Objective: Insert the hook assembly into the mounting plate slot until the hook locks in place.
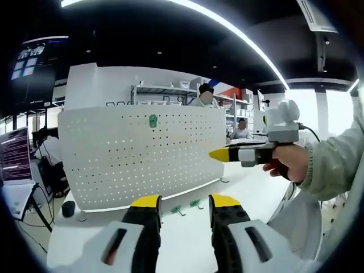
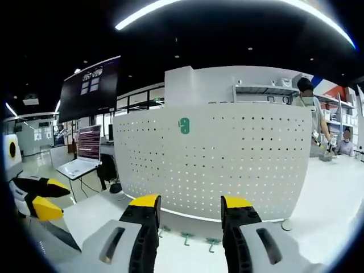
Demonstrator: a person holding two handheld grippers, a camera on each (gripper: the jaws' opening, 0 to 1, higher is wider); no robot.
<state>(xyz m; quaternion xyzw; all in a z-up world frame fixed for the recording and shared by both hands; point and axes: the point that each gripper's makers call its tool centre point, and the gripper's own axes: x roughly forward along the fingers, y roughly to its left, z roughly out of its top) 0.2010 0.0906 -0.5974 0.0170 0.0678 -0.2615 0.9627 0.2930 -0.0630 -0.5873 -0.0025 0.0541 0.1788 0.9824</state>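
Hooks: small green hook assemblies lie loose on the white counter (image 2: 341,187) at the foot of the board; in the right gripper view I count three, one (image 2: 186,237) between the jaws' line of sight, another (image 2: 211,244) beside it, a third (image 2: 163,231) to the left; in the left gripper view two show, one (image 1: 178,210) and its neighbour (image 1: 197,203)
Hook look: green head with a thin pale stem; too small here to tell the prong shape for sure
Mounting plate: white perforated board (image 2: 227,165) standing upright on the counter, gently curved in the fisheye, rows of small holes and slots; one green hook (image 2: 183,125) already sits high on it, also seen at (image 1: 152,120)
Right tool (image 2: 187,224): jaws apart, nothing between them, aimed at the hooks; also seen from the side at (image 1: 223,154), held in a hand (image 1: 293,162)
Left tool (image 1: 183,211): jaws apart, empty, facing the board; its yellow tips show at (image 2: 40,199)
Step in hand: judged as reaching for a loose hook, none picked yet
Doing it well: pinch the hook by its head, keep the stem free and square to the board, line it with a slot, press until it seats; keep board and hooks in sight
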